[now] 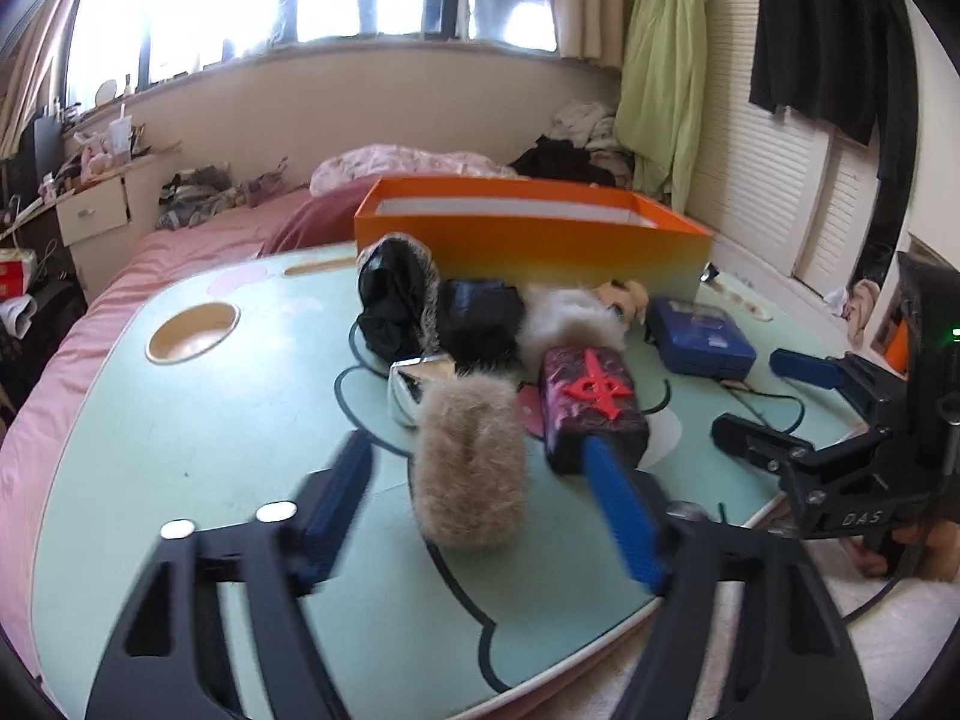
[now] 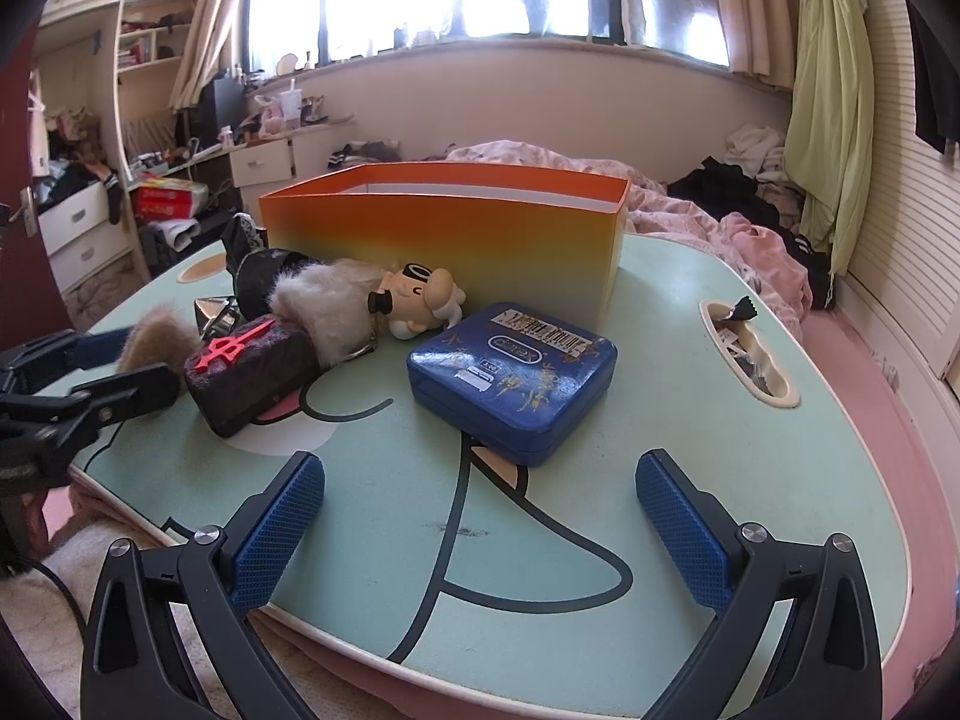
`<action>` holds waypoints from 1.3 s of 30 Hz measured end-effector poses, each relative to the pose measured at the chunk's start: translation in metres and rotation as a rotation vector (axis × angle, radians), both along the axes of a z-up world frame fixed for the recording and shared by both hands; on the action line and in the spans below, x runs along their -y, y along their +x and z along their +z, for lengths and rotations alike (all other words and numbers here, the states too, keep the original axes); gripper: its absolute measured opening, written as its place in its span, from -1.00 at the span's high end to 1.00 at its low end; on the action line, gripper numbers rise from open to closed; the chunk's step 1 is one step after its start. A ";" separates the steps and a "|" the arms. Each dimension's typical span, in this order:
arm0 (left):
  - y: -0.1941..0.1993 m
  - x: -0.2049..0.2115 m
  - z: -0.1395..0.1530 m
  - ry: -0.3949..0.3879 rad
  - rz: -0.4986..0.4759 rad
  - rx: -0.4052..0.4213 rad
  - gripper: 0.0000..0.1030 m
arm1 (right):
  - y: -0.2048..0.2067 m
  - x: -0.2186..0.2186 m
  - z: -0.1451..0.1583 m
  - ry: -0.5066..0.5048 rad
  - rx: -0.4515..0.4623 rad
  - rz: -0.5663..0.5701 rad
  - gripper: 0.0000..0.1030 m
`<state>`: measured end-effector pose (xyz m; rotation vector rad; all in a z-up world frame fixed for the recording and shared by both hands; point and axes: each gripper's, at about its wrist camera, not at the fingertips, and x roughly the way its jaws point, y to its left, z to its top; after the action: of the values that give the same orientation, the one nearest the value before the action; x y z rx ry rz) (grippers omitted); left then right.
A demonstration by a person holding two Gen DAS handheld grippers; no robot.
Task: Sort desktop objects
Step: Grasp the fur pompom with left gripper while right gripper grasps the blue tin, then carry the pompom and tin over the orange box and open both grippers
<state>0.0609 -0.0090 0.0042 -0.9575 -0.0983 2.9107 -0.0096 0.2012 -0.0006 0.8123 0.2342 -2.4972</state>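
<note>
A tan furry piece (image 1: 468, 462) lies on the mint-green table (image 1: 180, 450) between the fingers of my left gripper (image 1: 474, 447), with a gap on each side; the gripper is open. Just right of it sits a dark purple box with a red emblem (image 1: 591, 402). My right gripper (image 2: 480, 465) is open and holds nothing, right in front of the blue tin (image 2: 516, 372). An orange box (image 2: 444, 234), open on top, stands at the back. A white-furred doll (image 2: 420, 300) lies against it.
Two black bundles (image 1: 390, 300) and a silver foil item (image 1: 414, 384) lie behind the furry piece. The table has a round cup hole (image 1: 192, 333) and a slot tray (image 2: 750, 360). A pink bed surrounds the table, with clothes piled beyond.
</note>
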 end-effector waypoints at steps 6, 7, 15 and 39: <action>-0.002 0.003 -0.003 0.030 -0.023 0.019 0.45 | -0.003 -0.006 0.007 -0.060 0.024 0.022 -1.00; -0.001 0.003 -0.001 0.029 -0.027 0.007 0.45 | -0.007 -0.013 0.010 -0.100 0.037 0.018 -1.00; 0.006 0.004 0.012 0.026 -0.035 -0.039 0.45 | -0.050 -0.017 0.030 -0.146 0.135 -0.113 -1.00; 0.010 0.008 0.040 0.021 -0.016 -0.119 0.45 | -0.030 -0.011 0.039 -0.088 -0.016 -0.094 -0.30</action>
<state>0.0705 -0.0174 0.0443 -0.7764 -0.1130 2.9376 -0.0400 0.2126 0.0381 0.7838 0.0922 -2.5827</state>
